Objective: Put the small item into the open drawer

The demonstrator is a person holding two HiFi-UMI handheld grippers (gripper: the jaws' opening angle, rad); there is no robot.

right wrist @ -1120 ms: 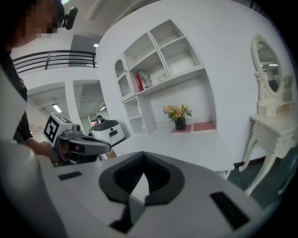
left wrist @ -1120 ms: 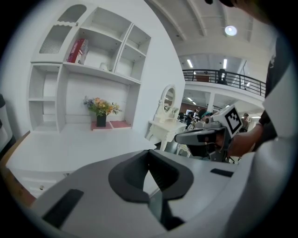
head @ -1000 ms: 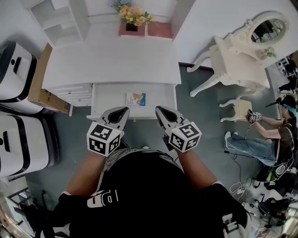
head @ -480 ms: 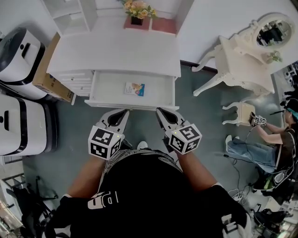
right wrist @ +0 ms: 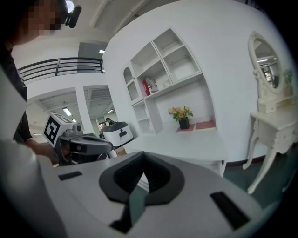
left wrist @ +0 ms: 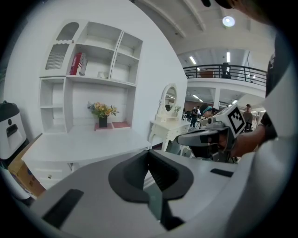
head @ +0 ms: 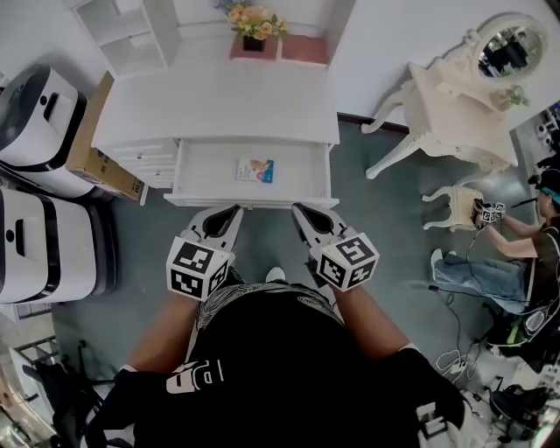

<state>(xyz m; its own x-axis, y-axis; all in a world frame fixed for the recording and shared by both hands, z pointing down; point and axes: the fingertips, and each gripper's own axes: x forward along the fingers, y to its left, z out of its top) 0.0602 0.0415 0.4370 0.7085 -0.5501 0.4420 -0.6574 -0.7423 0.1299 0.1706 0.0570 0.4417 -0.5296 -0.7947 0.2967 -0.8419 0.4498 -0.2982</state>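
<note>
The small item [head: 255,170], a flat packet with blue and orange print, lies in the middle of the open white drawer [head: 254,201] of the desk [head: 219,105]. Neither gripper touches it. My left gripper [head: 229,211] is shut and empty, its tip just short of the drawer's front edge. Beside it, my right gripper [head: 300,210] is also shut and empty, at the same distance from the drawer. In the left gripper view the left gripper [left wrist: 150,160] shows its jaws together, with the desk [left wrist: 84,144] beyond. The right gripper [right wrist: 141,173] looks the same in its own view.
A flower pot [head: 254,22] stands at the desk's back edge under white shelves [head: 122,35]. Two white appliances [head: 39,184] and a cardboard box [head: 101,162] stand left of the desk. A white vanity table [head: 446,105], a stool [head: 459,206] and a seated person [head: 534,254] are at the right.
Both grippers have drawn back from over the drawer's front edge to just short of it. The packet stays in the drawer.
</note>
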